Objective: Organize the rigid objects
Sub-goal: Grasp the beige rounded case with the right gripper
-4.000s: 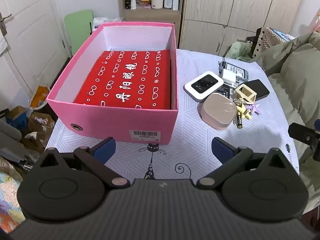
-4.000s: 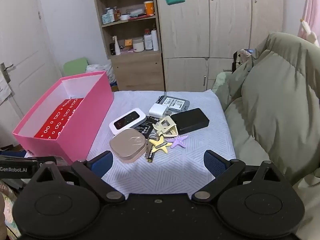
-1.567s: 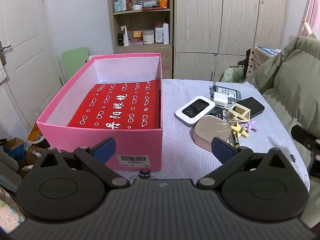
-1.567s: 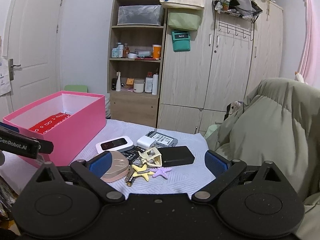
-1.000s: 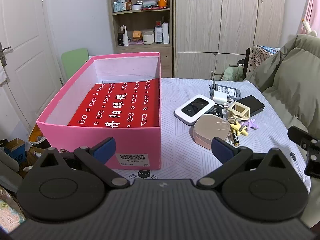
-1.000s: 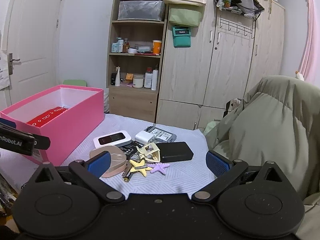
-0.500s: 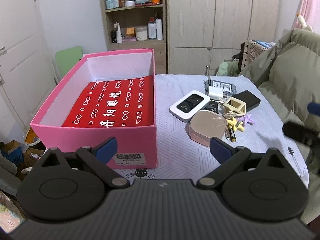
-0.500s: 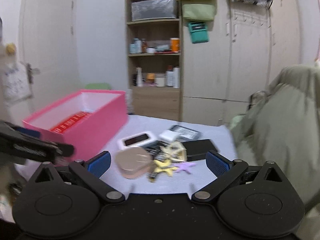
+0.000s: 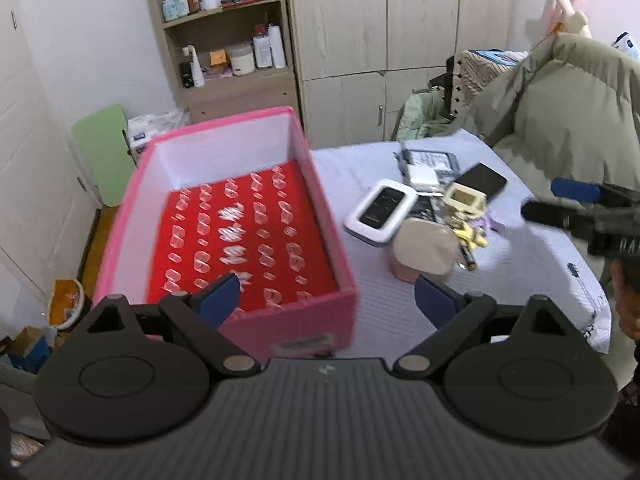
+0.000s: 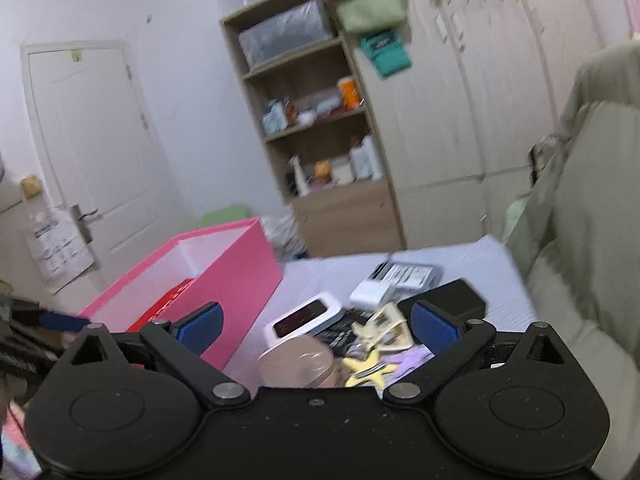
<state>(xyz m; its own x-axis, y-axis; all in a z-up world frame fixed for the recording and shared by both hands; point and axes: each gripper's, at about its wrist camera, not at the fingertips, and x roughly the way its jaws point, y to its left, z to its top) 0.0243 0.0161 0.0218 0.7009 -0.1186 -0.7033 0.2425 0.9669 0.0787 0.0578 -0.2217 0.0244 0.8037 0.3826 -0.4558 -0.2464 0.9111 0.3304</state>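
pink box: sits on the left side of the table, open top, white inside walls, a red patterned sheet lying flat on its bottom. barcode label on the near wall.
pile of stuff: right of the box, all bunched together. white pocket router with a dark screen closest to the box, a beige rounded case just in front of it, a cream square frame thing, a black slab, a white charger and a labelled grey pack at the back.
small bits: yellow star and purple star tucked against the case, plus a battery. pretty blurry tbh.
left gripper: hanging above the near right corner of the box, jaws wide but closing a bit, nothing between them.
right gripper: low over the pile, jaws spread wide, nothing pinched. the beige case and yellow star show in the gap but the pads aren't on them.
in the way: the box wall sits right between the left gripper and the pile. right gripper's blue tip pokes in at the right edge of the left view.
table: pale lilac cloth with a fine line pattern, little cat doodles near the edge.
room: wooden shelf unit with bottles and jars, pale wardrobe doors, white door on the left, olive puffy coat heaped on the right, green chair behind the box.
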